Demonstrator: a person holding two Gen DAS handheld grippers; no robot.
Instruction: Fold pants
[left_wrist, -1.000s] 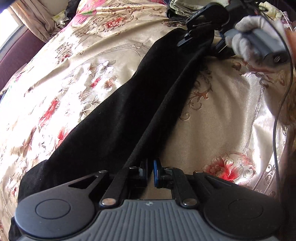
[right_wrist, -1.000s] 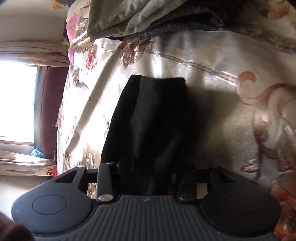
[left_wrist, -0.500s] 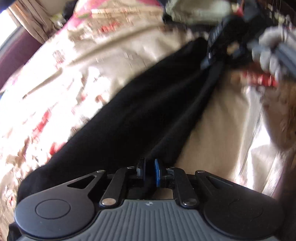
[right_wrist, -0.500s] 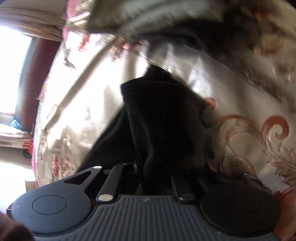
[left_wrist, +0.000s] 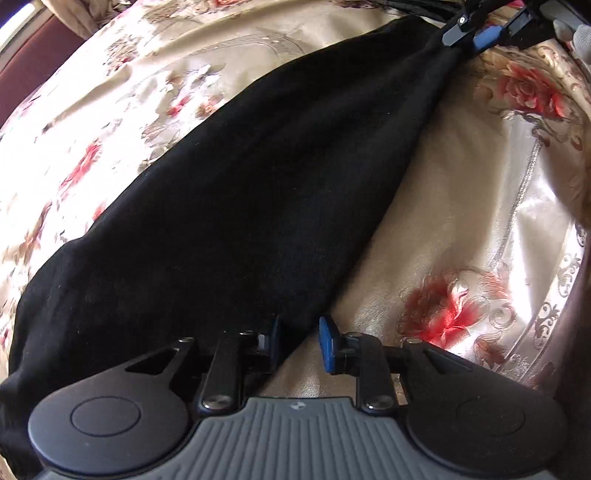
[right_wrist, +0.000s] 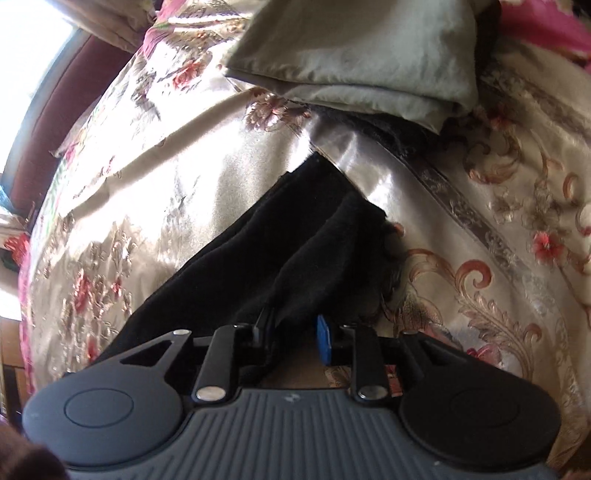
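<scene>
Bedding of gold satin with red floral print, the bedspread (left_wrist: 461, 192), is spread under everything seen in both views. Black pants (left_wrist: 258, 192) are laid lengthwise across it, running in the left wrist view from a wide end at the lower left to a narrow, bunched end at the upper right. In the right wrist view the pants (right_wrist: 295, 251) are seen as gathered folds rising from the gripper toward the middle of the frame, where the cloth ends in a straight edge. A folded grey-green cloth (right_wrist: 362, 62) is placed beyond that edge, apart from the pants, with a darker item partly hidden beneath it.

The left gripper (left_wrist: 299, 341) is positioned at the near edge of the pants. Its jaws are parted — a clear gap is seen between the blue pads, and the cloth is touched only at the left pad, not clamped.

The right gripper (right_wrist: 295, 334) is positioned at the narrow end. Its jaws are likewise parted, with a fold of cloth draped against the left finger and bare bedspread visible in the gap. From the left wrist view the right gripper (left_wrist: 476, 29) is seen at the far bunched end — whether cloth is pinched there cannot be told.
</scene>
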